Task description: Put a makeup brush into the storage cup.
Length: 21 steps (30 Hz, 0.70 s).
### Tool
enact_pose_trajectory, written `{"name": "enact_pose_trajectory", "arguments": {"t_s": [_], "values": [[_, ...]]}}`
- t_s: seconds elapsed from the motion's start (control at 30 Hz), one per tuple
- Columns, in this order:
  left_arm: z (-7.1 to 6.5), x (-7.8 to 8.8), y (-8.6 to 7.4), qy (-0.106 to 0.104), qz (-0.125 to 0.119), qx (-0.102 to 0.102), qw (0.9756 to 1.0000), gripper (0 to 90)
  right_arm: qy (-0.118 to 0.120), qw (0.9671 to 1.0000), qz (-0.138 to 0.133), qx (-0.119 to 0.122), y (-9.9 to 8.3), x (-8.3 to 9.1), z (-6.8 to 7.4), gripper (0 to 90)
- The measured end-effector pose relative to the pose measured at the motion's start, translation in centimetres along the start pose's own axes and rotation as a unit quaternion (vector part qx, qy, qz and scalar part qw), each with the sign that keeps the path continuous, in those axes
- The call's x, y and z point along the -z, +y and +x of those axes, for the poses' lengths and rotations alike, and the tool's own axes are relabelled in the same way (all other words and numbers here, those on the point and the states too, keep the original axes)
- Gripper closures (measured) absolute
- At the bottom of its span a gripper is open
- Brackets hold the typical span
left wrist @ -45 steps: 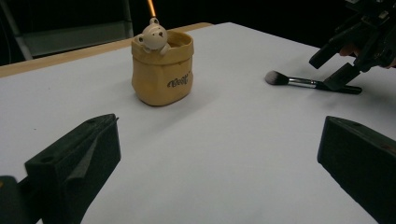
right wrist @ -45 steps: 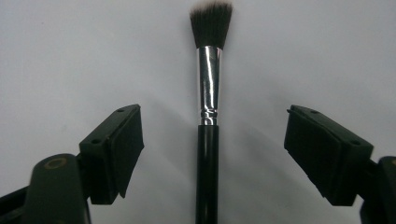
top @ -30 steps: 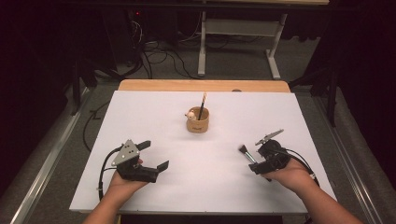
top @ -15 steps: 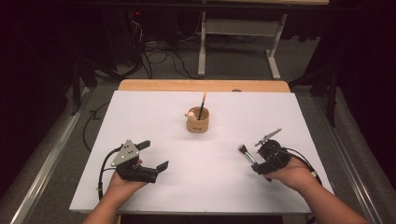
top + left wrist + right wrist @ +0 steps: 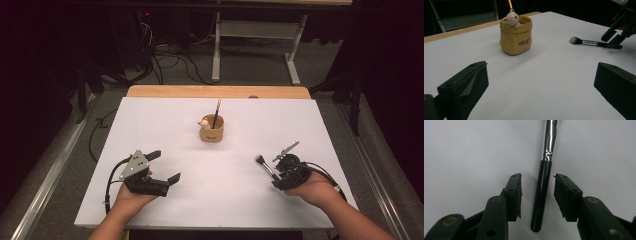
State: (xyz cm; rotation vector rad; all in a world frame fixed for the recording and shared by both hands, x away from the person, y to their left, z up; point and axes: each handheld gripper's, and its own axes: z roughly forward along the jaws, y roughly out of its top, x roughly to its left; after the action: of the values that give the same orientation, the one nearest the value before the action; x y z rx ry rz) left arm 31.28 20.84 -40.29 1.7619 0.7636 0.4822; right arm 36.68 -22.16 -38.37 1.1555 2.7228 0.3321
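A makeup brush [image 5: 265, 167] with a black handle [image 5: 543, 192] and a silver ferrule lies on the white table sheet [image 5: 165, 115] at the right. My right gripper [image 5: 278, 179] points down over the handle's end. Its jaws have just been closing and now stand on either side of the handle [image 5: 537, 175], with a gap at each pad. My left gripper [image 5: 165, 166] rests at the left, wide open [image 5: 541, 72] with nothing between its jaws. A tan bear cup [image 5: 211, 131] stands in the middle, holding an upright pencil [image 5: 216, 114]. The left gripper view shows the cup [image 5: 516, 37], the brush [image 5: 589, 43] and the right gripper [image 5: 612, 40].
The white sheet covers a wooden table whose bare far edge [image 5: 220, 91] shows behind the cup. Beyond it are a metal stand [image 5: 217, 45] and floor cables [image 5: 175, 55]. Grey rails [image 5: 45, 185] run along both sides of the table.
The right gripper's jaws have drawn a little closer around the brush handle. Both hands, the brush and the cup stay where they were.
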Motion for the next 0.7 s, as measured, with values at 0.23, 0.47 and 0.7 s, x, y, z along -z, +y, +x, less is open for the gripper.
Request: {"name": "enact_pose_trajectory", "arguments": {"t_s": [0.23, 0.47, 0.7], "values": [[-0.1, 0.0, 0.0, 0.000, 0.000, -0.003, 1.0000, 0.0, 0.006, 0.9999, 0.011, -0.002, -0.7, 0.0, -0.1, 67.7], [-0.1, -0.1, 0.0, 0.000, 0.001, -0.004, 1.0000, 0.0, 0.011, 0.9998, 0.017, -0.007, -1.0, -0.2, -0.1, 71.1], [0.0, -0.1, 0.0, 0.000, 0.001, -0.004, 1.0000, 0.0, 0.011, 0.9996, 0.023, -0.009, -1.0, -0.5, -0.1, 73.6]]}}
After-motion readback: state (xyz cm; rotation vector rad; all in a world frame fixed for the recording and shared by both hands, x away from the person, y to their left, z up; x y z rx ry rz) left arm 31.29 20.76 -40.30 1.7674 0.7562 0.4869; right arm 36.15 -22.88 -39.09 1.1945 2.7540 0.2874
